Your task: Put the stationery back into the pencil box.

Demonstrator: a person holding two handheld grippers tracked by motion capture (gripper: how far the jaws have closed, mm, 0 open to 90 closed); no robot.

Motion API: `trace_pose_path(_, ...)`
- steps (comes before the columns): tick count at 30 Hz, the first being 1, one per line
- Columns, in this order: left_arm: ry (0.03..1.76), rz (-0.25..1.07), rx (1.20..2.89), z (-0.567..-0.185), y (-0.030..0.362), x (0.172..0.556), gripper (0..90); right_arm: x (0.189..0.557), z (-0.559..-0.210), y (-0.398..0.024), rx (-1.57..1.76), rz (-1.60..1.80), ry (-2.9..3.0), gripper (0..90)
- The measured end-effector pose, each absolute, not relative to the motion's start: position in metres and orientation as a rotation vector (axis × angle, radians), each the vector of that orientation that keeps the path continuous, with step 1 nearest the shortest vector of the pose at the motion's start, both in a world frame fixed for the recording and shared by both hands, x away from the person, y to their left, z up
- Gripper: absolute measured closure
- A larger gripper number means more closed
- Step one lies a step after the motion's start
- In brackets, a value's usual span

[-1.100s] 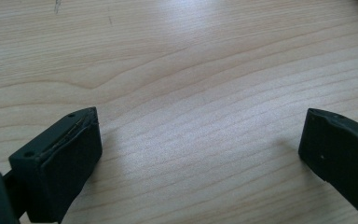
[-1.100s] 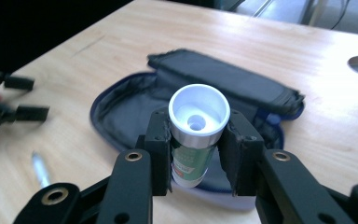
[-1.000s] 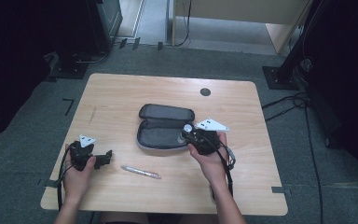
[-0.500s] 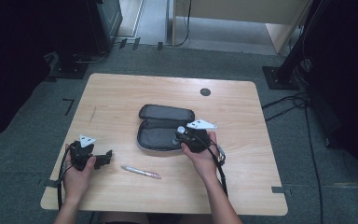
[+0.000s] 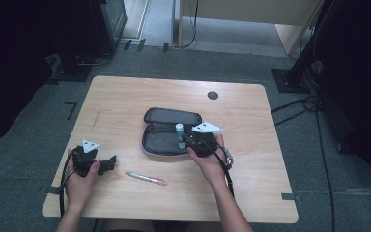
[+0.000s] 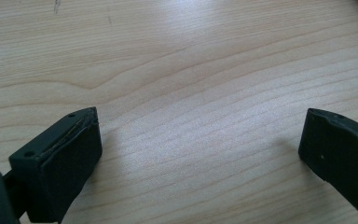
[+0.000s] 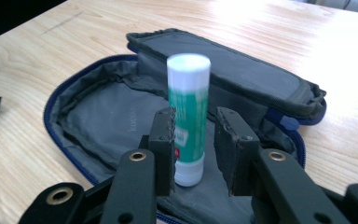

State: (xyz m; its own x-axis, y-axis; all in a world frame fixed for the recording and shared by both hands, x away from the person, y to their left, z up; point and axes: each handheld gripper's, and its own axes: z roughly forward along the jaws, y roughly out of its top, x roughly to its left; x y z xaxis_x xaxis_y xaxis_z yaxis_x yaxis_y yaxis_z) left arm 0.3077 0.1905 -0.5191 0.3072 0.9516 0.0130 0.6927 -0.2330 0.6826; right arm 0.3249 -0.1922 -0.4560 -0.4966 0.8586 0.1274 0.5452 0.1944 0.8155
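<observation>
Between the right tool's (image 7: 195, 140) jaws, glue stick (image 7: 189, 112)

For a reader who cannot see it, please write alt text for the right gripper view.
A green and white glue stick stands upright between the two black jaws of the right gripper, over an open grey pencil case. The case lies on a wooden table.

Left claw (image 6: 200, 154) — jaws spread wide over bare wooden table (image 6: 191, 70).

The surface (image 5: 125, 96) is viewed from above and afar. Bare wood is seen close by the left claw (image 6: 198, 154) camera; the pencil case (image 7: 98, 116) is shared by the others.
</observation>
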Motion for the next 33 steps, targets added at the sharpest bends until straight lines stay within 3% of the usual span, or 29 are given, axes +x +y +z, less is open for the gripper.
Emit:
trace_pose_path(13,1.453,0.588,2.006,-0.519,0.19,0.308,0.0,0.327,-0.456,-0.181,1.324,1.228,2.14,64.8)
trace_pose_path(22,1.453,0.588,2.006,-0.519,0.19,0.308,0.0,0.341,-0.474,-0.163,1.392,1.041,2.199,51.2)
trace_pose_path(30,1.453,0.588,2.006,-0.519,0.19,0.308,0.0,0.355,-0.489,-0.151,1.504,0.889,2.205,57.5)
trace_pose_path(33,1.453,0.588,2.006,-0.519,0.19,0.308,0.0,0.357,-0.49,-0.15,1.53,0.894,2.189,63.8)
